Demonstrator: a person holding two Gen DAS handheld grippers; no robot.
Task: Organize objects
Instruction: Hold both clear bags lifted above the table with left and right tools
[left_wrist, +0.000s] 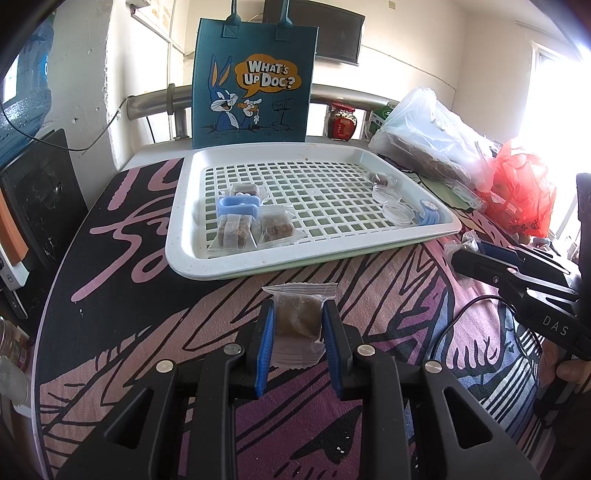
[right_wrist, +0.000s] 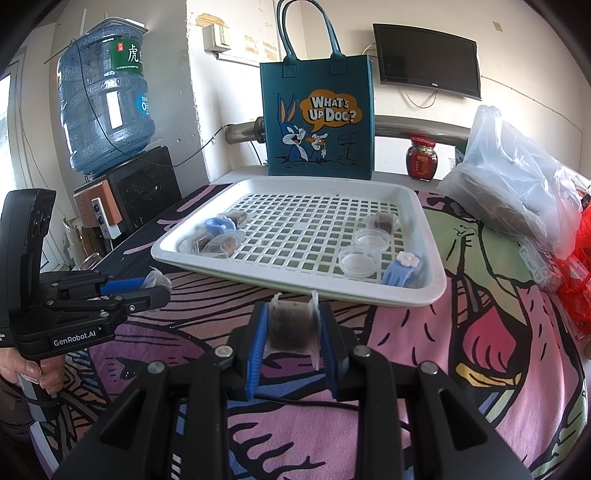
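White slatted tray (left_wrist: 192, 254) already loaded with several wrapped blocks, clips and lids; just short of its near rim, left gripper (left_wrist: 298, 314) clenched on a wrapped brown block (left_wrist: 297, 320), right gripper (right_wrist: 291, 322) clenched on another packet (right_wrist: 291, 325), both awaiting placement.

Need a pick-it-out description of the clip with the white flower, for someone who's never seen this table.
Find the white grid tray in front of the teal cartoon-rabbit tote. Go to its near right corner, beside the two clear round lids. The flower clip is pale blue with a white flower on top; the other blue clip, far left among wrapped snacks, has none.
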